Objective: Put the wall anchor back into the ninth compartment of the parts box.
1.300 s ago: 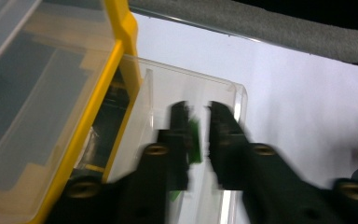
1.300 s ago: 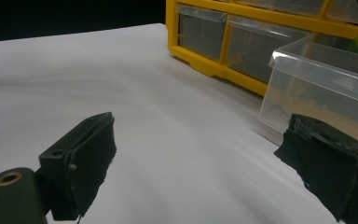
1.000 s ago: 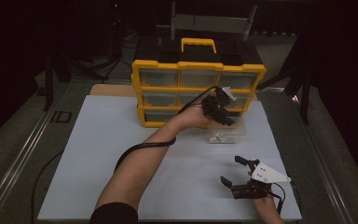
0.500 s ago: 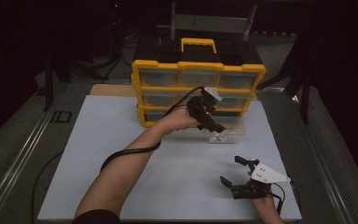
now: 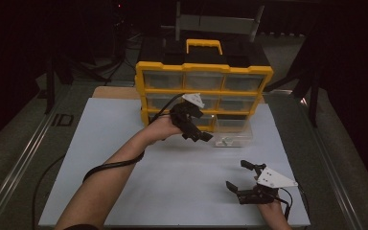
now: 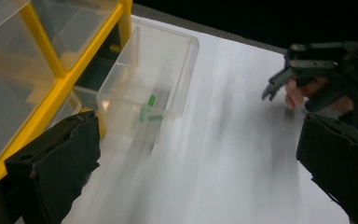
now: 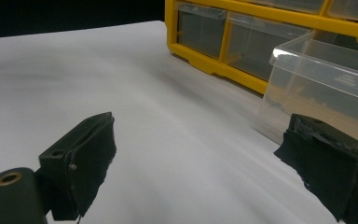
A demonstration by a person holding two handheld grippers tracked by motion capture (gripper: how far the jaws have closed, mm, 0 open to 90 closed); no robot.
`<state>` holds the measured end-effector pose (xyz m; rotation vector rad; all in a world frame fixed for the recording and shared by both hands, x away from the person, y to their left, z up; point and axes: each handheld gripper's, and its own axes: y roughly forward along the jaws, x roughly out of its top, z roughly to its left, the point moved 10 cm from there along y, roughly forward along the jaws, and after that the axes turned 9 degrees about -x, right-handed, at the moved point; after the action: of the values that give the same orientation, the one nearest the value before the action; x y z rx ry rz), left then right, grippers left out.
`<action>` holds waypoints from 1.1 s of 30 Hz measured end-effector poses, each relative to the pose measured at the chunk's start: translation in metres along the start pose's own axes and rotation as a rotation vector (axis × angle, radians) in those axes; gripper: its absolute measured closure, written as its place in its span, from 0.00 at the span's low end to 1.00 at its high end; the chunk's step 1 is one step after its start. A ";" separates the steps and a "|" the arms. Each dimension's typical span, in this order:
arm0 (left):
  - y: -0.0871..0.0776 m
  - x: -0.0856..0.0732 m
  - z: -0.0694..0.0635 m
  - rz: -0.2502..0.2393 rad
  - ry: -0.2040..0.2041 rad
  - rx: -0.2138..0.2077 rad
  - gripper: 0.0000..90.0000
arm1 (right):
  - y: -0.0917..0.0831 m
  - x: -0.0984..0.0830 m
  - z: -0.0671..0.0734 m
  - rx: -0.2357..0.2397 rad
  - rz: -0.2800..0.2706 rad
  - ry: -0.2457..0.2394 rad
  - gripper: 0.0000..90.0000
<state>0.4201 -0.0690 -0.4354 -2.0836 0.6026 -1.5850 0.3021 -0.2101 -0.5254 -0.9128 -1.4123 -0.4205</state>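
Observation:
A yellow organiser cabinet with clear drawers stands at the back of the white sheet. One clear drawer is pulled out of its lower right corner and rests on the sheet; small green pieces lie in it. My left gripper hovers just left of that drawer. Its jaws have just been opening and now stand open with nothing between them. My right gripper sits open and empty near the front right of the sheet, its jaws towards the drawer.
The cabinet has a yellow handle on top. A black cable trails from the left gripper along the forearm. Metal rails run along the table's left side. Dark stands fill the background.
The left hand has drawn back from the pulled-out drawer, moving left and a little nearer to me, with its jaws opening. The right gripper has stayed put.

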 end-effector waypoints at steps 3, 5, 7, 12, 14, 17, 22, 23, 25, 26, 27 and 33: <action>-0.010 -0.008 -0.003 -0.014 -0.003 -0.002 0.00 | 0.000 0.000 0.000 -0.001 -0.001 -0.002 0.10; -0.017 -0.014 -0.006 -0.022 -0.004 0.003 0.00 | 0.000 0.001 0.000 -0.001 -0.003 -0.003 0.10; -0.023 -0.019 -0.008 -0.032 -0.003 0.013 0.00 | 0.000 0.000 0.001 0.001 -0.003 -0.002 0.10; -0.039 -0.036 -0.015 -0.033 -0.005 0.033 0.00 | 0.000 0.001 0.001 0.001 -0.006 -0.002 0.10; -0.044 -0.043 -0.018 -0.036 -0.011 0.036 0.00 | 0.000 0.001 0.000 -0.002 -0.008 -0.004 0.10; -0.051 -0.052 -0.022 -0.039 -0.010 0.054 0.00 | 0.000 0.002 0.001 0.000 -0.009 0.000 0.10; -0.061 -0.060 -0.030 -0.066 -0.009 0.061 0.00 | 0.000 0.002 0.001 0.001 -0.009 -0.004 0.10; -0.062 -0.062 -0.032 -0.066 -0.004 0.065 0.00 | 0.000 0.002 0.001 0.000 -0.010 -0.004 0.10; -0.065 -0.067 -0.034 -0.066 0.000 0.077 0.00 | 0.000 0.002 0.001 0.000 -0.010 -0.004 0.10; -0.066 -0.070 -0.036 -0.069 -0.003 0.074 0.00 | 0.000 0.002 0.001 -0.002 -0.010 -0.001 0.10; -0.067 -0.074 -0.037 -0.068 -0.005 0.076 0.00 | -0.001 0.002 0.000 -0.001 -0.012 -0.003 0.10; -0.073 -0.099 -0.047 -0.076 -0.027 0.078 0.00 | 0.000 0.002 0.001 -0.002 -0.010 -0.004 0.10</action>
<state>0.3560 0.0433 -0.4572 -2.0894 0.4502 -1.5934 0.3016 -0.2094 -0.5235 -0.9087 -1.4215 -0.4280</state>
